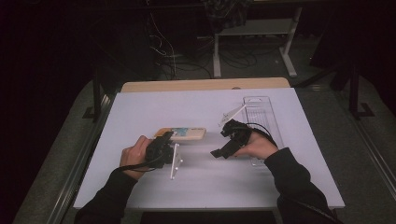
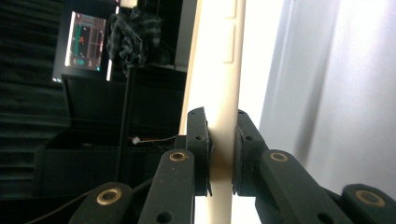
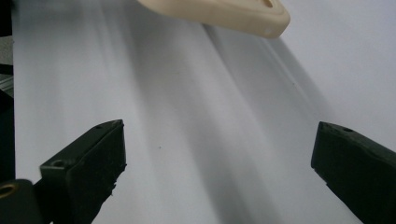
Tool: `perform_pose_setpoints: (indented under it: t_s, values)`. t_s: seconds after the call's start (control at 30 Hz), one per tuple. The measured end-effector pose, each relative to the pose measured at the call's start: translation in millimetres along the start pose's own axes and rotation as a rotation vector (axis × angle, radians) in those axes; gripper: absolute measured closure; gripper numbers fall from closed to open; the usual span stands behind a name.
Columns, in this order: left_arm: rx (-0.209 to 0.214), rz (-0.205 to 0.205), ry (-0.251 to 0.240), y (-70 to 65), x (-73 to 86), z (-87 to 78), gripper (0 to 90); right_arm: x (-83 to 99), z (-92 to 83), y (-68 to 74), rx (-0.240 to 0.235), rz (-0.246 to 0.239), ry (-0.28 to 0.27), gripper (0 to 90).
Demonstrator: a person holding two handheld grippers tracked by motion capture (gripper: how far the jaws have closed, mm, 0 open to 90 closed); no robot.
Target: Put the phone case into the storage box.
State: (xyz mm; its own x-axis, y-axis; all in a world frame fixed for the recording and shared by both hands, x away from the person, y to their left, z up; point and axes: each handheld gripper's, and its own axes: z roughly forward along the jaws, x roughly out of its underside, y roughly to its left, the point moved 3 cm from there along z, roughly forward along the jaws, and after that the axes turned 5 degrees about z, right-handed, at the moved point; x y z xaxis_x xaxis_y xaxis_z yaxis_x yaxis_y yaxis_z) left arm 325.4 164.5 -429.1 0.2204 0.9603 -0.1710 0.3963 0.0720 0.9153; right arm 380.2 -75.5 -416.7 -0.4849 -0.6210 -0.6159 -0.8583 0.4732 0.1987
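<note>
Looking down, high view: left gripper (image 1: 164, 148) had the remote (image 1: 181, 134) by its near end on the table (image 1: 210, 186) | left gripper view: jaws clamped on the remote's (image 2: 219, 93) thin edge, probably light, stiff, slick plastic | right gripper view: right gripper (image 3: 217, 172) wide open, empty, remote (image 3: 219, 14) ahead; I'd grab its free end.

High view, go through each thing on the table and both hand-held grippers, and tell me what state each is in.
Left hand-held gripper: shut on the cream remote control.
Cream remote control: clamped at one end, the rest lying flat on the table.
Right hand-held gripper: open, nothing between its jaws, remote control ahead of it.
Clear plastic tray: flat on the table beside the right hand; contents cannot be told.
White table: level.
</note>
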Motion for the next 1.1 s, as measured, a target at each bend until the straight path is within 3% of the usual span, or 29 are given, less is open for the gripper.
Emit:
perform_pose_setpoints:
  t_s: [0.4, 0.77, 0.87, 1.1]
  values:
    - [0.055, -0.111, 0.004, 3.3, 3.3, 1.7, 80.3, -0.3, 0.1, 0.5, 0.002, 0.009, 0.002, 2.7]
    - [0.102, -0.254, 0.016, 10.6, 11.1, 4.3, 80.2, -0.5, 0.3, -0.1, 0.004, 0.002, -0.002, 2.6]
    - [0.109, -0.265, 0.022, 12.1, 12.1, 4.9, 80.2, -0.5, 0.3, -0.1, 0.004, 0.001, -0.002, 2.7]
    - [0.145, -0.351, 0.018, 14.7, 12.9, 4.4, 80.2, -0.6, 0.2, -0.2, 0.005, 0.001, -0.004, 2.7]
